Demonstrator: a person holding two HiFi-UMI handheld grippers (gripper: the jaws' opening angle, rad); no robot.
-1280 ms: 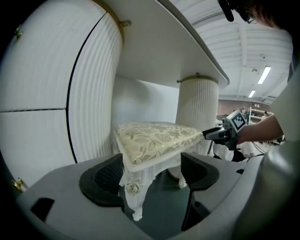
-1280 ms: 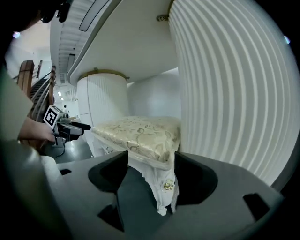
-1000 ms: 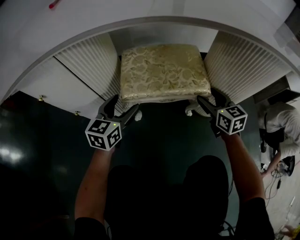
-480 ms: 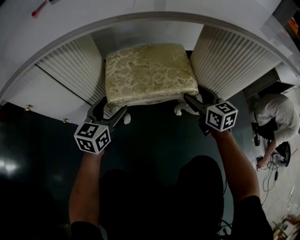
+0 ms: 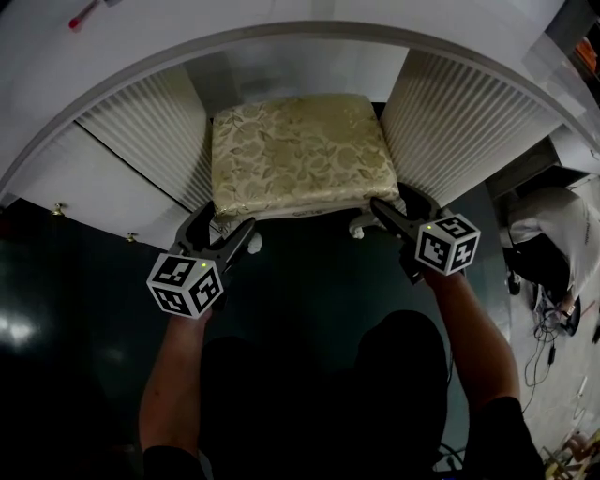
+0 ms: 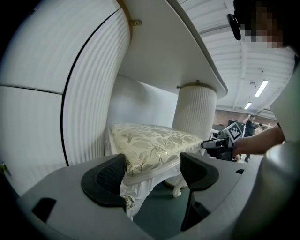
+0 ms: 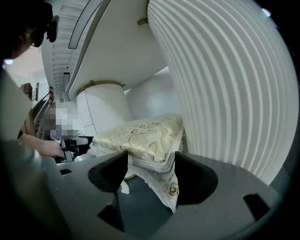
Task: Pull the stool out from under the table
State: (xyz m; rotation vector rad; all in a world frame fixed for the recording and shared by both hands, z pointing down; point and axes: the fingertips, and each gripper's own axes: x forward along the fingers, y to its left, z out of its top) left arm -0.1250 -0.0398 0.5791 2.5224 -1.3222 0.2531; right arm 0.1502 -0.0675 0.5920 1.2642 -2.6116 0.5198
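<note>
Left gripper (image 5: 225,222) and right gripper (image 5: 394,200): my jaws are clamped on the two front corners of the stool (image 5: 295,155). Since a second ago it has edged only slightly toward me. The seat remains beneath the worktop (image 5: 309,11), so extraction has barely begun.

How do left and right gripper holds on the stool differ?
Left gripper clamps the stool at its near-left corner; right gripper, its near-right corner. In the head view, left gripper sits lower in frame than right gripper. Both are shut on the stool.
</note>
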